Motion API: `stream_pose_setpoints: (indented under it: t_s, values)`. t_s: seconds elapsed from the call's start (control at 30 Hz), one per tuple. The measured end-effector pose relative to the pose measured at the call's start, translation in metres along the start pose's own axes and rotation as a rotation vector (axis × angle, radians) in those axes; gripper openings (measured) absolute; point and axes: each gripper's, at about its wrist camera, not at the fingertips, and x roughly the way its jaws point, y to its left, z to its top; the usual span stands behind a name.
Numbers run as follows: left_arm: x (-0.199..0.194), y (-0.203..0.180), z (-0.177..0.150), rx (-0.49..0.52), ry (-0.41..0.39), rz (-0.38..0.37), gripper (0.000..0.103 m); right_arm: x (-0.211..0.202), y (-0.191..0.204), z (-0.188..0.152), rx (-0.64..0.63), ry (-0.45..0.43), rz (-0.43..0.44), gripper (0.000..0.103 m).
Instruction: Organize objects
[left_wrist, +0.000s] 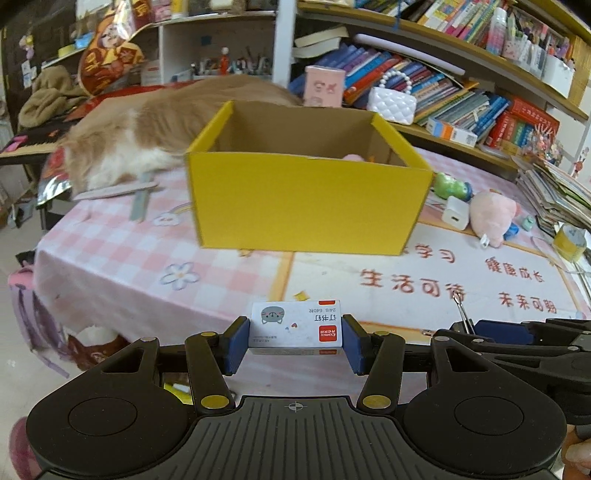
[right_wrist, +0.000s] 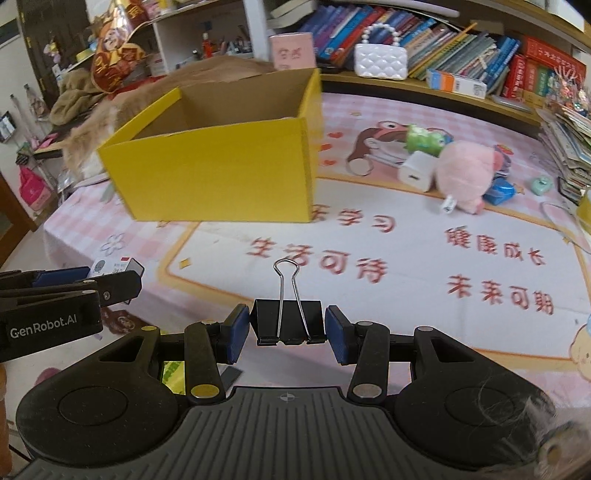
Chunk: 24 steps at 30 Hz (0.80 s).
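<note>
My left gripper (left_wrist: 295, 341) is shut on a small white staple box (left_wrist: 295, 328) with a grey cat face and a red label, held above the table's near edge. My right gripper (right_wrist: 284, 332) is shut on a black binder clip (right_wrist: 286, 319), its wire handles pointing forward. An open yellow cardboard box (left_wrist: 306, 206) stands ahead on the pink checked tablecloth, something pink just showing inside. In the right wrist view the yellow box (right_wrist: 218, 173) sits ahead to the left, and the left gripper with the staple box (right_wrist: 110, 267) is at the left edge.
A long-haired orange and white cat (left_wrist: 147, 140) lies behind the box at left. A green toy (right_wrist: 424, 138), a white charger (right_wrist: 415, 171), a pink plush (right_wrist: 465, 173) and a blue object (right_wrist: 500, 192) lie at right. Bookshelves (left_wrist: 443, 92) line the back; a book stack (left_wrist: 554, 195) sits far right.
</note>
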Motion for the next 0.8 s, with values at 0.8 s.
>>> stream_pose_setpoints:
  t_s: [0.8]
  values:
    - [-0.03,0.068,-0.007,0.02,-0.07,0.004,0.052,-0.01,0.075,-0.004,-0.011,-0.077,0.002,0.042]
